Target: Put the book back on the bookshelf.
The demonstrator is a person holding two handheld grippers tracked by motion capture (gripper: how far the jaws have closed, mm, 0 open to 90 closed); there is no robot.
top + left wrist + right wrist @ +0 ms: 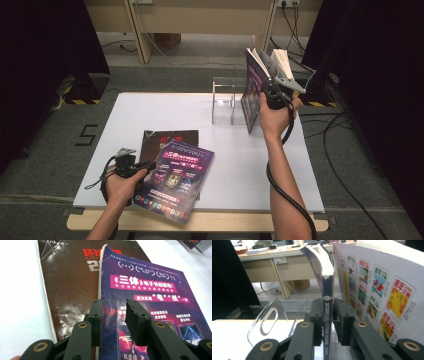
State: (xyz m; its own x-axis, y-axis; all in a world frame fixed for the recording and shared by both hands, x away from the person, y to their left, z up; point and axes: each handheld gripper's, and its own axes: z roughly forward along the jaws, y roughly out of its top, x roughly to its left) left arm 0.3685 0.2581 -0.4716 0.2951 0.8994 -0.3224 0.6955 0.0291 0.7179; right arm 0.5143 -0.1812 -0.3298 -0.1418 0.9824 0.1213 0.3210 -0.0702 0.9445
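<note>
From the high view, the right hand-held gripper [270, 93] stands at the far right of the white desk [250, 170], clamped on the spine of a thin purple-covered magazine [252, 92] held upright, its pages fanning open above. The magazine's lower edge sits just beside a clear acrylic holder [223, 100], whose walls are hard to make out against the desk. At the near left, the left hand-held gripper [145, 165] rests at the left edge of a purple glossy magazine [177, 177] lying flat, which overlaps a dark brown magazine [162, 137] and hides most of it; its near corner hangs over the desk edge.

In the left gripper view, the left hand-held gripper [113, 315] is parted over the purple glossy magazine [147, 297], gripping nothing.

In the right gripper view, the right hand-held gripper [328, 315] pinches the thin magazine's spine [327, 290]; a page of coloured cover pictures is cut off at right, and the clear acrylic holder [265, 322] lies left, beyond it.
</note>
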